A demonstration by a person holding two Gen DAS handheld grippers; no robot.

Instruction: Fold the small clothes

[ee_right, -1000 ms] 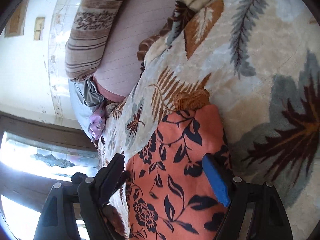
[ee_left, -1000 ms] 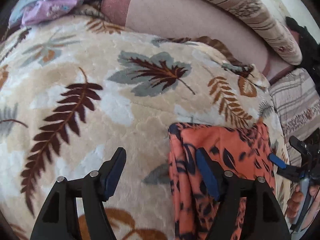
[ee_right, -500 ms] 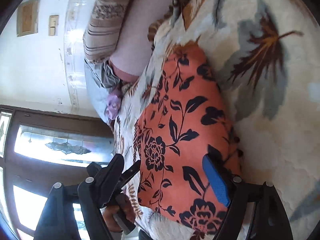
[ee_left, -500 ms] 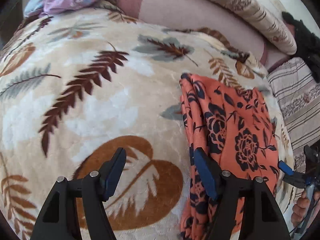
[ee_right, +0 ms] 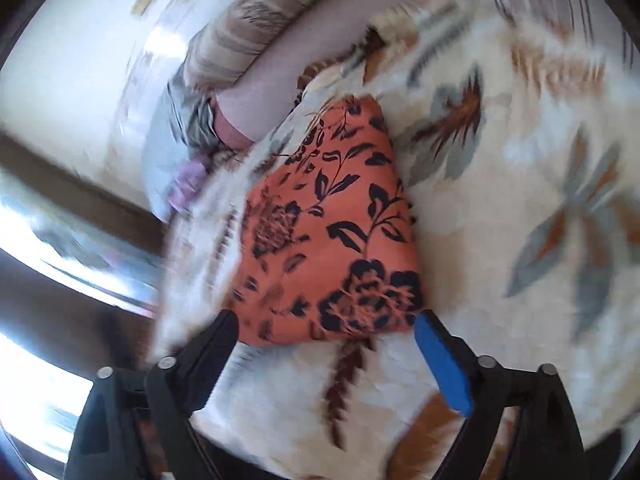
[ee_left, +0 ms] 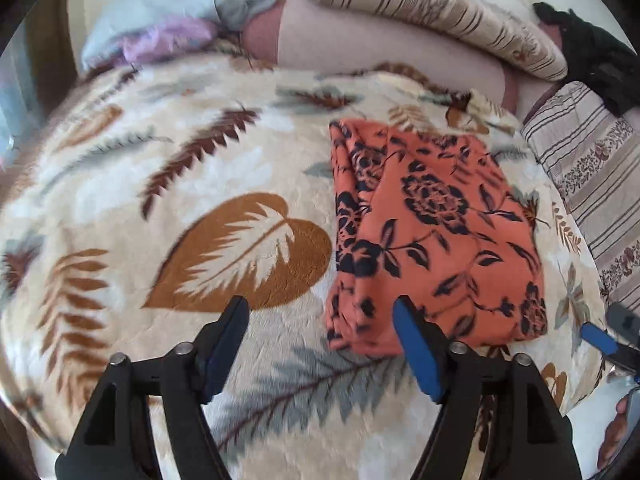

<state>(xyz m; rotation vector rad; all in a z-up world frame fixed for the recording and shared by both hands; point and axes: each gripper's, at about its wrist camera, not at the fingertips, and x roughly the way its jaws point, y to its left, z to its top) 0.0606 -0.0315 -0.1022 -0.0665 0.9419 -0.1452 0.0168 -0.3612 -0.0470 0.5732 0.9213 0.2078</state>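
An orange garment with a dark floral print (ee_left: 436, 236) lies folded into a compact rectangle on the leaf-patterned blanket (ee_left: 224, 184). My left gripper (ee_left: 320, 340) is open and empty, just short of the garment's near edge and above the blanket. The right gripper shows at the right edge of the left wrist view (ee_left: 608, 340). In the right wrist view the garment (ee_right: 336, 248) lies just beyond my right gripper (ee_right: 326, 356), which is open and empty. That view is blurred by motion.
Striped pillows (ee_left: 432, 4) and a pink sheet (ee_left: 376, 44) lie at the bed's head. A pale blue and purple bundle of cloth (ee_left: 160, 24) sits at the far left. A striped cover (ee_left: 592, 168) borders the blanket on the right. A window (ee_right: 48, 248) is off the bed's side.
Both grippers have pulled back from the folded garment, so it now lies whole in front of them. Both stayed open. The right wrist view has rotated.
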